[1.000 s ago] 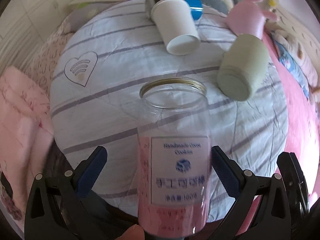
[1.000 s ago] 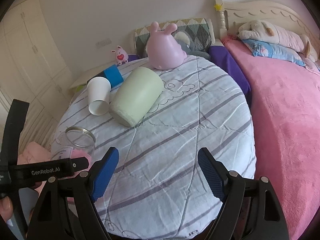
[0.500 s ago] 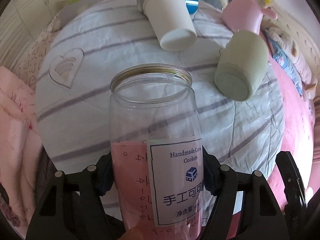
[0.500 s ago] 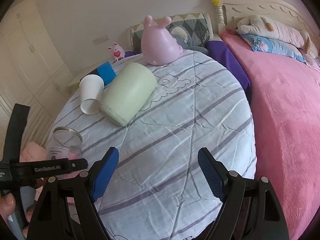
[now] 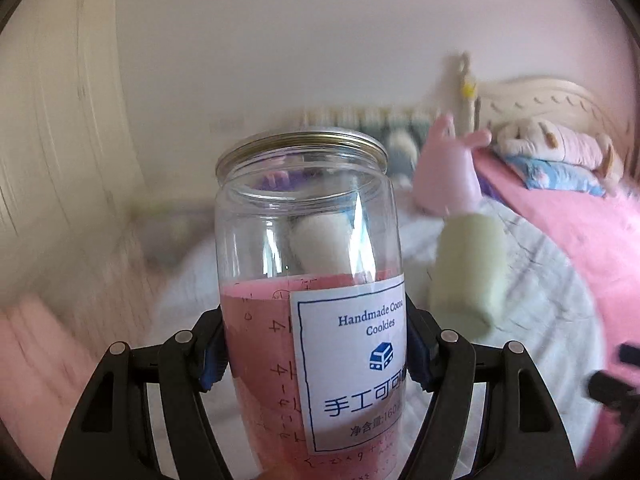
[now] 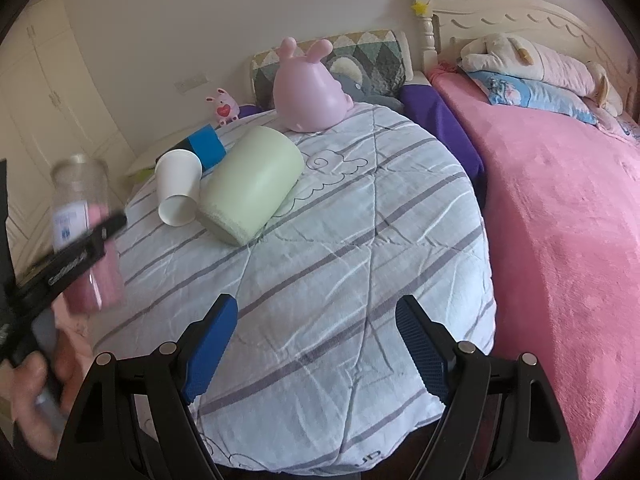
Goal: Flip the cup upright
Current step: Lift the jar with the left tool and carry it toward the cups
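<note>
At far left of the right wrist view, the left gripper (image 6: 86,240) shows only as a blurred black bar crossing the clear jar (image 6: 86,232), with a smeared hand (image 6: 30,396) below it at the lower left edge. Its fingers are clamped on the jar, which stands upright, mouth up and raised off the desk (image 6: 320,280); the jar's base is cut off in the left wrist view and its label text is partly lost at the frame bottom. Behind the jar in that view, everything is motion-blurred.

Just right of the jar, 3 cups lie on their sides on the striped cloth: 1 white paper cup (image 6: 178,190), 1 blue-banded cup (image 6: 200,148) mostly hidden behind it, and 1 pale green cup (image 6: 254,188) touching the white one. Further back sits 1 pink rabbit toy (image 6: 310,86).

At lower centre, the right gripper (image 6: 316,352) has its 2 blue-padded fingers (image 6: 210,350) spread wide, touching nothing. Along the right side runs the pink bed (image 6: 560,220).
</note>
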Available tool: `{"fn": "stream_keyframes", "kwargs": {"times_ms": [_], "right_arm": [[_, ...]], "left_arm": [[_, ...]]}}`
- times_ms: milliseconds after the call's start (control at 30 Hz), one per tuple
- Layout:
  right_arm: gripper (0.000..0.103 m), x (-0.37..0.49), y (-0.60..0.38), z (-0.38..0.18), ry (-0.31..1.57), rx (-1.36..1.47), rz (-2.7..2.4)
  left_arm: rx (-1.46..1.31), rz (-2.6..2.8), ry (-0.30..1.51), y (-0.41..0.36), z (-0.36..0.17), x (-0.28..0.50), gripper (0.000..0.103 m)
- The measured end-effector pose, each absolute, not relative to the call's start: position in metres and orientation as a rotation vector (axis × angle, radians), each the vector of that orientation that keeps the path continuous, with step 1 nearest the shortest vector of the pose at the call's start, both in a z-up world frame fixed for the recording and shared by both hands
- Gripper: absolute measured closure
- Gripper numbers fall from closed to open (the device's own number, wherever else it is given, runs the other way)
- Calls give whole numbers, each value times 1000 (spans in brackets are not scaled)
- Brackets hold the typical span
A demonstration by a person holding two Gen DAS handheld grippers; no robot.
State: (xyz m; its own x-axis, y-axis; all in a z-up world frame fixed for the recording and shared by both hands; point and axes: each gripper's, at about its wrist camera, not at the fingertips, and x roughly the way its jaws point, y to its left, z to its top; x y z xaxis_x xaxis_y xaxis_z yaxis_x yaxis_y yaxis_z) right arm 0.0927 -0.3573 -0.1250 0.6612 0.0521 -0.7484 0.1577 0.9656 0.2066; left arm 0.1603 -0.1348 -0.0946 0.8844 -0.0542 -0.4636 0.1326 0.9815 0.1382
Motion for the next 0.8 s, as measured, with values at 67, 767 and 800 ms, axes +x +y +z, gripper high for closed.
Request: {"fn": "stream_keyframes", "kwargs": {"times_ms": [67,767,800], "right_arm": [[20,91,-356,-125,855,258,-74],[20,58,-307,-116,893,154,-143],[20,56,-305,-115,892,152,-144]], "left_arm": [[215,-106,421,-140,-103,163,32],[142,-232,476,-126,-144,108,30],[143,-237,480,-127,-145,106,29]]}}
